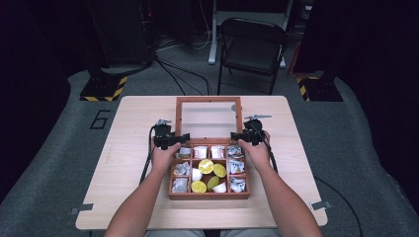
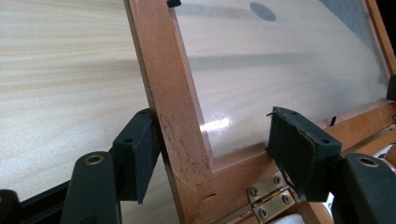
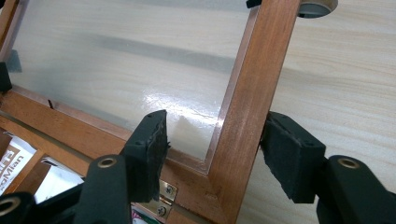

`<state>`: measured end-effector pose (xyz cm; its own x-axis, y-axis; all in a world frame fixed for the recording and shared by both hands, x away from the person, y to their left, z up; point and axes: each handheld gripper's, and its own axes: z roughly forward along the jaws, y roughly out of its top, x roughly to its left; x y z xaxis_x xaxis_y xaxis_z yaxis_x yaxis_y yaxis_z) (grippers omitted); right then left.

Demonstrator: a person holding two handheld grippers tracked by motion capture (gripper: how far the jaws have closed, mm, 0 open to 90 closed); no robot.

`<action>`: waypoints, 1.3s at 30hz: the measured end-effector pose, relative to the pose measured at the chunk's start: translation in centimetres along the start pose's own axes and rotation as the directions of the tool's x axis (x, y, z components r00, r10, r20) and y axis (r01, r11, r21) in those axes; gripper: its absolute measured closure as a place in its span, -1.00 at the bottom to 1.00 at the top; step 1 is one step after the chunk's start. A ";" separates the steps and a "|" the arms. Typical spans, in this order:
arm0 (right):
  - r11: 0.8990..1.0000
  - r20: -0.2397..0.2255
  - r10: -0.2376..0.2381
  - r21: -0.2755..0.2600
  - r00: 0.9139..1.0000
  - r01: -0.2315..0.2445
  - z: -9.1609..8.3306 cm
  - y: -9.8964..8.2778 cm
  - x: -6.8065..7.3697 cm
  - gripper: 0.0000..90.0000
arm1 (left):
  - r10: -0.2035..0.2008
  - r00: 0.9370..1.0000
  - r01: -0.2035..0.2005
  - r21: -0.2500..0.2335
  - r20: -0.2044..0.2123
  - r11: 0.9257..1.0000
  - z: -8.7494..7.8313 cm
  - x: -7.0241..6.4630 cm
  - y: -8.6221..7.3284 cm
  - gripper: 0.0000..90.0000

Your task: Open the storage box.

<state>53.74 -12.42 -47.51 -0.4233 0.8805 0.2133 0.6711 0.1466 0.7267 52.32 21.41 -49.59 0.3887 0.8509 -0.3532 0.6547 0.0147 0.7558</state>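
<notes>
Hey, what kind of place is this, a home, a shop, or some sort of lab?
Probably a lab or recording studio: dark curtained surroundings, stand bases edged in hazard tape, a floor number 6, cables and a folding chair behind the wooden table.
</notes>
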 end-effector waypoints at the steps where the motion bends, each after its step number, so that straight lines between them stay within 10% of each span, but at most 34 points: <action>1: 1.000 -0.002 0.002 0.001 1.000 -0.002 0.0 0.0 0.0 -0.10 | -0.002 1.000 0.002 -0.001 0.000 1.000 0.0 0.0 0.0 -0.24; 39: 0.995 -0.043 0.096 0.041 0.994 -0.095 0.7 -0.3 -0.5 -0.21 | -0.086 0.996 0.085 0.022 0.028 0.996 0.8 0.5 -0.3 -0.32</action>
<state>54.20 -12.60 -48.31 -0.3826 0.8702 0.3105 0.7328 0.0812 0.6756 52.83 21.45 -50.40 0.3490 0.8316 -0.4319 0.6994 0.0757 0.7108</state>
